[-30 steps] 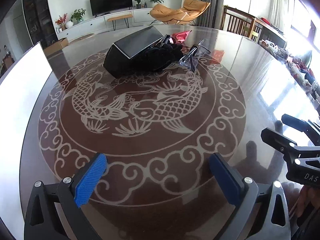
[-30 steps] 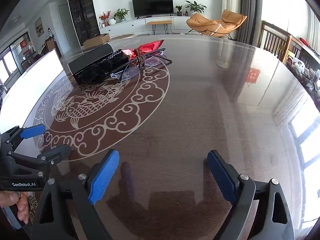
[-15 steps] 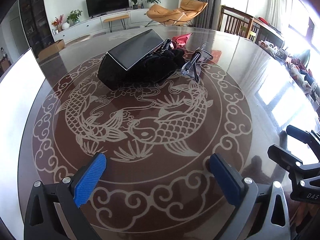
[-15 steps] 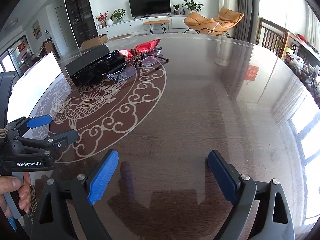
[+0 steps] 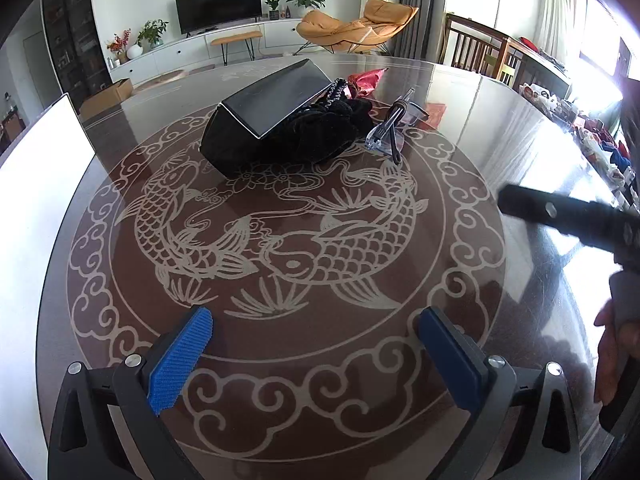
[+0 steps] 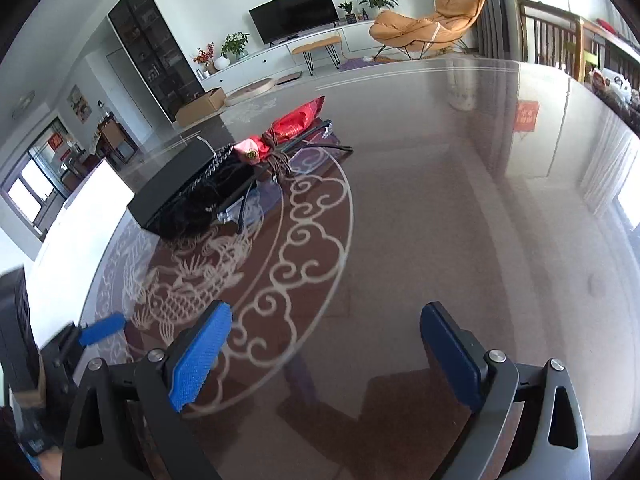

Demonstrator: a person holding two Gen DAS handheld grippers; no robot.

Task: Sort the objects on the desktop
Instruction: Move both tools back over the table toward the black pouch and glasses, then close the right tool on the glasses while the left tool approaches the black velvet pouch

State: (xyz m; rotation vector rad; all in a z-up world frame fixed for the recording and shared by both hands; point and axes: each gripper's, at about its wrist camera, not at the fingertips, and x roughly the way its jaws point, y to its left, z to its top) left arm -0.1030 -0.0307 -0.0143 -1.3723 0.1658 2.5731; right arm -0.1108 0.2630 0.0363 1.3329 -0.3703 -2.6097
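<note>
1. White flat board [image 5: 36, 216], far left of the left wrist view: lies along the edge of the dark glossy round tabletop [image 5: 472, 128] with its pale carp-and-cloud pattern. Position unchanged from a second ago.

2. Left gripper [image 5: 316, 348], black frame with blue ribbed pads: jaws spread wide, nothing between them, hovering over the near rim of the carp pattern. It has closed in on the pile compared with a second ago; the pile now looks larger in its view.

3. Pile of desktop objects, untouched, on the far side of the carp pattern:
 - black rectangular box with glossy lid [image 5: 268, 116], leftmost, tilted;
 - black crumpled fabric pouch with beaded cord [image 5: 324, 128], against the box;
 - red and pink cloth bundle tied with brown cord [image 6: 288, 132], behind the pouch;
 - clear-lensed glasses with dark arms [image 5: 392, 132], rightmost, touching the pouch.

4. Right gripper [image 6: 324, 360], same make: jaws opening, nothing between them. Its view has rolled and swung since a second ago, the pile now nearer centre; in the left view it shows blurred at the right edge.

5. Meaning for the task: both grippers appear to be approaching; no object is yet grasped or sorted.
</note>
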